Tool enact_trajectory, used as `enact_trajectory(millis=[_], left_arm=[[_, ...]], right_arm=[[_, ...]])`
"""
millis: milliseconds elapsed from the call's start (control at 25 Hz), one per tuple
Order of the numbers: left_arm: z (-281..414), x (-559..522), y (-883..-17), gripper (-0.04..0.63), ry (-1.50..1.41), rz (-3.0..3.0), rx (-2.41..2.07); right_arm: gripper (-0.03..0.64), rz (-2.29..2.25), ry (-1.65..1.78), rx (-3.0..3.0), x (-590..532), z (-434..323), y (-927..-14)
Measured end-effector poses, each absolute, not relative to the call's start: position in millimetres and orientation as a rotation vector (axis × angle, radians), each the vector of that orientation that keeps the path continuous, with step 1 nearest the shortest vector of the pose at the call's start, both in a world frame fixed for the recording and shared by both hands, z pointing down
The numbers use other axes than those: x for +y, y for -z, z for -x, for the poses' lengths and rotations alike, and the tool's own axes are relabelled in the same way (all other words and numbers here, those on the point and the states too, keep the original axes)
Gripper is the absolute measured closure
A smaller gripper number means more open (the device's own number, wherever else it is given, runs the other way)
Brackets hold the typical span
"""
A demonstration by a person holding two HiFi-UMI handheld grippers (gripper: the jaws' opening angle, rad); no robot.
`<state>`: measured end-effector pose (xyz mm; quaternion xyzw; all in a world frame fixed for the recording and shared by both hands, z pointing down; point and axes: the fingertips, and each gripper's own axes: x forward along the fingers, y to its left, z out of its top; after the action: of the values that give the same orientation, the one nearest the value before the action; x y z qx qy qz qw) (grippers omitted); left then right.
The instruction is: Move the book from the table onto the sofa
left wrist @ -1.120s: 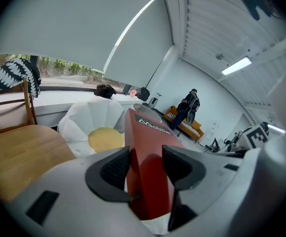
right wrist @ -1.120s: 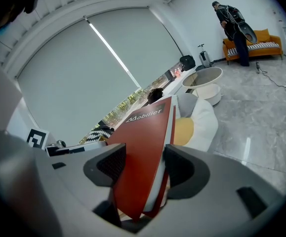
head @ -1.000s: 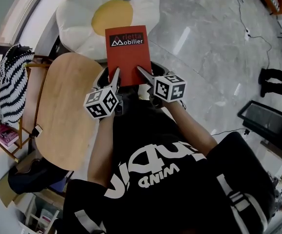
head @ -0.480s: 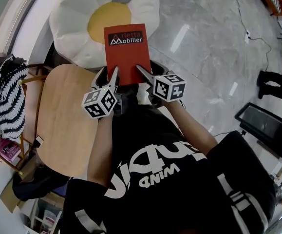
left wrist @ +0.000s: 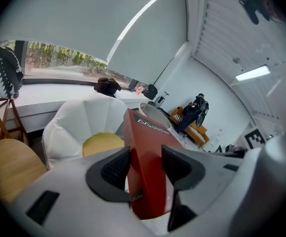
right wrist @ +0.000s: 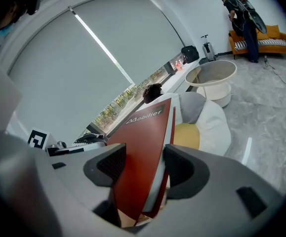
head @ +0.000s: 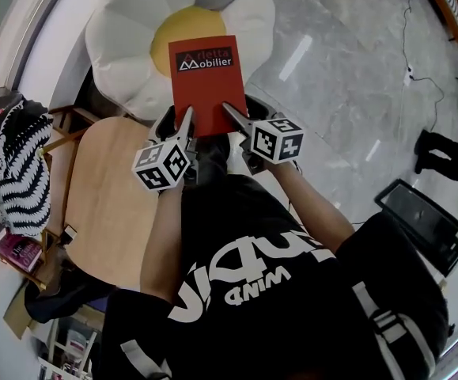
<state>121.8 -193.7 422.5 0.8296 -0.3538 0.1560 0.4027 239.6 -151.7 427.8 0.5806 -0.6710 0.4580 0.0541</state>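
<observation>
I record the left gripper (head: 177,125) and right gripper (head: 241,117) each clamped on the near edge of the red book (head: 206,77). The book extends ahead of them over the flower-shaped sofa (head: 126,46).

Glossy stone floor (head: 331,77), matt wooden table (head: 110,200).

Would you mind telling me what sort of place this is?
Probably a lounge or showroom-like room: a daisy-shaped sofa, a round wooden table beside it, a polished stone-look floor and a roller blind over a long window.
</observation>
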Motion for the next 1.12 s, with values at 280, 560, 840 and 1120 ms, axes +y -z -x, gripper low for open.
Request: enact_trajectory(millis=[280, 560, 840, 1120], left_arm=[[-120.5, -256.4, -426.8, 0.387, -0.388, -2.087, -0.924], [-138.6, -289.9, -430.7, 0.387, -0.392, -2.082, -0.934], [-152.6, -310.0, -450.7, 0.387, -0.382, -2.065, -0.953], [-174.7, -330.1, -480.6, 0.387, -0.391, -2.050, -0.964]], right_arm=[[0.374, -1.713, -1.364, -2.060, -219.1, -239.8, -431.0], [0.374, -1.695, -1.366, -2.062, -254.7, -257.6, -435.4], [0.374, -1.668, -1.372, -2.061, -276.0, -272.5, -454.7], [0.375, -1.639, -1.378, -2.064, -298.4, -295.0, -484.7]])
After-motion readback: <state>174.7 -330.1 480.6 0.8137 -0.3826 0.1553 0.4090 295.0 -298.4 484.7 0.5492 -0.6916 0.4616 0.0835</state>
